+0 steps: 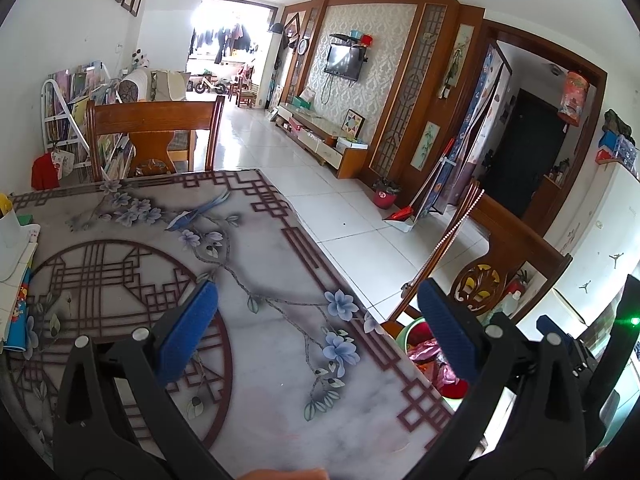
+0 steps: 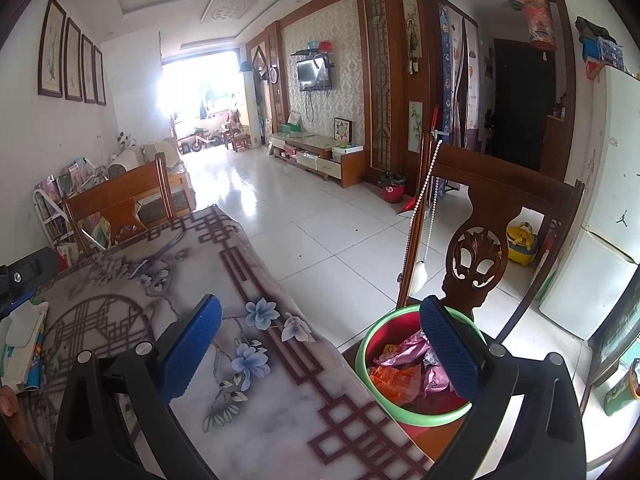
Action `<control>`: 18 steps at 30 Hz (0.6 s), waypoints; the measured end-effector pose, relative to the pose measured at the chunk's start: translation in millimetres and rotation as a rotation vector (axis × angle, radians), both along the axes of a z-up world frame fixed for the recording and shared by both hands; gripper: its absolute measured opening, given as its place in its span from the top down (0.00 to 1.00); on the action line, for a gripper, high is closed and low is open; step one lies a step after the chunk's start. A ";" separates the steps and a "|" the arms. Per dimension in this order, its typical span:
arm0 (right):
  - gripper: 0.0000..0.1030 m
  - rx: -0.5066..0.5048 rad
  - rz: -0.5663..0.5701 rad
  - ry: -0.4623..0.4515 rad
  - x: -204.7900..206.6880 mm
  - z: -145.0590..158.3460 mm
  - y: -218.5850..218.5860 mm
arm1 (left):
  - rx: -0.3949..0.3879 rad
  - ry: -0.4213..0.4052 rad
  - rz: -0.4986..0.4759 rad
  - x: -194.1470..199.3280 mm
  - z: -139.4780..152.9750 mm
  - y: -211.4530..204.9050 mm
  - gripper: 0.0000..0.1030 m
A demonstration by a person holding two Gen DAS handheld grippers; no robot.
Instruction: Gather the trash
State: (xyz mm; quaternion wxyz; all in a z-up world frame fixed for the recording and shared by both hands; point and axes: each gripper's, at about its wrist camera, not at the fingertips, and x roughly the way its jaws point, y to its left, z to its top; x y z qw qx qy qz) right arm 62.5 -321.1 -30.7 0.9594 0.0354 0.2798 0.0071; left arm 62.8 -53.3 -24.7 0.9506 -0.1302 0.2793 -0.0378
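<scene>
A green-rimmed red basin sits on a chair seat just off the table's right edge. It holds pink wrappers and orange wrappers. My right gripper is open and holds nothing. Its left finger is over the table and its right finger is over the basin. My left gripper is open and holds nothing above the patterned table. The basin and pink wrappers show beside its right finger.
A carved wooden chair back rises behind the basin, and another chair stands at the table's far end. Papers and books are stacked on the table's left side. A red bin stands on the tiled floor, and a fridge is at the right.
</scene>
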 end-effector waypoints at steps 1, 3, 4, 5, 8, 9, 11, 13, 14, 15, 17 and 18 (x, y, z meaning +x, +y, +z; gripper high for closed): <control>0.07 -0.001 0.002 0.004 0.7 -0.8 0.1 | -0.002 0.003 -0.002 1.2 -0.3 1.1 0.05; 0.07 -0.002 0.006 0.010 1.7 -2.4 0.7 | -0.003 0.007 -0.002 2.6 -1.0 2.9 0.05; 0.07 -0.003 0.009 0.012 2.2 -2.9 0.8 | -0.002 0.008 -0.003 4.3 -1.4 4.0 0.05; 0.07 -0.004 0.011 0.014 2.7 -3.8 1.5 | -0.001 0.008 -0.004 5.1 -1.9 5.2 0.05; 0.07 -0.007 0.018 0.019 4.3 -5.6 3.1 | 0.000 0.009 -0.004 5.2 -2.3 6.0 0.05; 0.07 -0.007 0.021 0.022 5.0 -6.2 3.8 | -0.001 0.009 -0.004 5.2 -2.1 5.2 0.05; 0.07 -0.009 0.025 0.025 6.2 -7.0 5.6 | -0.002 0.011 -0.004 5.3 -2.5 6.1 0.05; 0.07 -0.010 0.029 0.028 7.7 -6.9 6.6 | -0.004 0.015 -0.003 6.7 -3.9 8.8 0.05; 0.07 -0.010 0.031 0.029 8.7 -7.1 7.0 | -0.006 0.017 -0.001 7.1 -4.7 10.4 0.05; 0.07 -0.011 0.034 0.032 9.7 -7.9 8.0 | -0.007 0.018 -0.001 8.3 -5.9 11.1 0.05; 0.07 -0.013 0.040 0.039 11.5 -9.6 10.2 | -0.009 0.021 0.007 8.9 -8.3 14.7 0.05; 0.07 -0.014 0.044 0.043 12.5 -10.6 11.3 | -0.009 0.022 0.011 9.5 -9.9 15.5 0.05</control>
